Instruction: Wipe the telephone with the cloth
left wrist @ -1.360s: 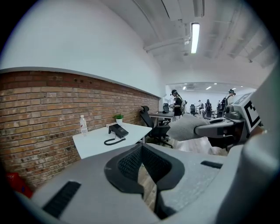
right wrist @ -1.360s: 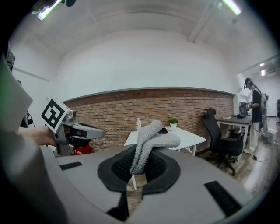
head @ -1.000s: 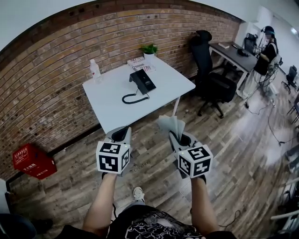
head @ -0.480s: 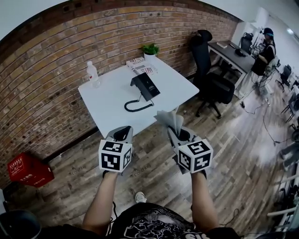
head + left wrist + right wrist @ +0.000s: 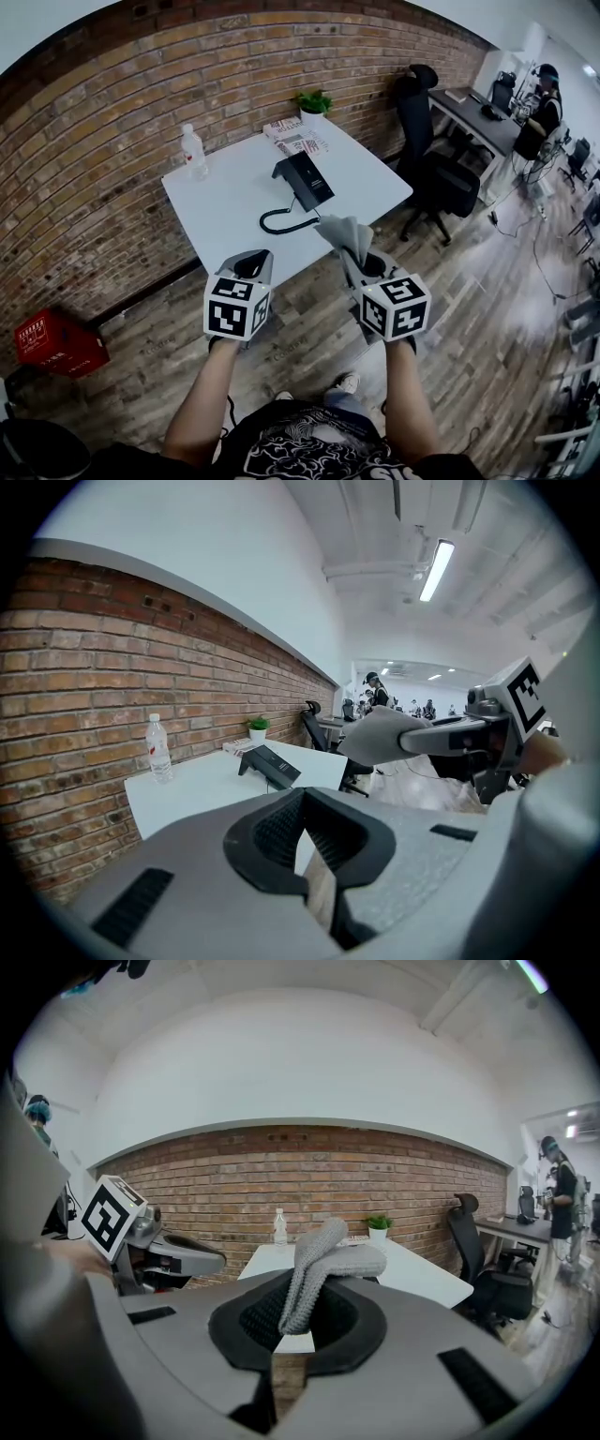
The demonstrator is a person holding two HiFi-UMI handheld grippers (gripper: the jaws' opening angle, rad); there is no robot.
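Head view: left hand-held gripper (image 5: 253, 264) and right hand-held gripper (image 5: 362, 264) are side by side in the air above the wood floor (image 5: 309, 328), just short of the near edge of the desk (image 5: 225, 220), touching nothing on it. Left one: jaws pressed together with nothing between them; the left gripper view shows only a thin slit between the pads. Right one: clamped on the grey cloth (image 5: 344, 234), which sticks up out of the jaws, folded, and flops over at the top. Telephone (image 5: 303, 180) is black and wedge-shaped. It sits on the white desk around the middle, toward the far side, and its coiled cord (image 5: 284, 223) curls off toward the near edge. Cloth and telephone are well apart, no contact. Also on the desk: clear water bottle (image 5: 194, 152) upright at the far left corner, small potted plant (image 5: 314, 100) at the far corner by the brick wall (image 5: 112, 122), stack of magazines (image 5: 298, 137) between plant and telephone. Black office chair (image 5: 427, 141) is right of the desk, and a red crate (image 5: 52, 342) sits on the floor at left by the wall. A person (image 5: 542, 108) stands at a second desk (image 5: 473, 108) in the far right background.
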